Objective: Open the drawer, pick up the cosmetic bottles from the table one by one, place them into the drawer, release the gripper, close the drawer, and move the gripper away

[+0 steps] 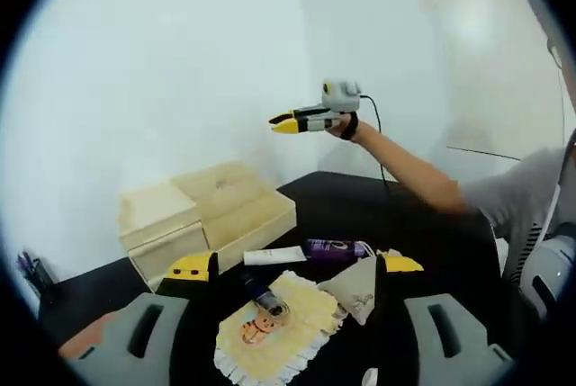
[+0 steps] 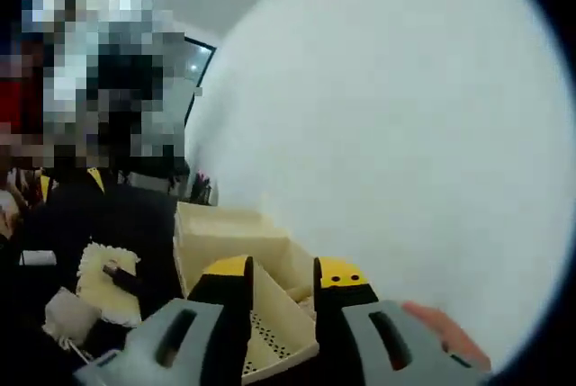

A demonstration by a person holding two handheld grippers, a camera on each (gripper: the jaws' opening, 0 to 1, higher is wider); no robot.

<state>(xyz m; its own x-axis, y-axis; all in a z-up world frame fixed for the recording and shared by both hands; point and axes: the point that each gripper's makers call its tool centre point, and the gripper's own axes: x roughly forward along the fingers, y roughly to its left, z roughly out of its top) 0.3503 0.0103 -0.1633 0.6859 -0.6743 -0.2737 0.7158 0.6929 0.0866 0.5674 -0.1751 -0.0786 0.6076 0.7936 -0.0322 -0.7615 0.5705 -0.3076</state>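
My left gripper (image 1: 292, 269) hangs released over a yellow cloth (image 1: 274, 332) near the table's (image 1: 423, 224) front edge, a dark bottle (image 1: 263, 294) lying on it. Behind the cloth lie a white tube (image 1: 274, 256) and a purple bottle (image 1: 335, 248). The drawer box (image 1: 202, 215) sits at the back left corner, its drawer seemingly pulled out. My right gripper (image 1: 286, 121) is raised above the table, jaws close together.
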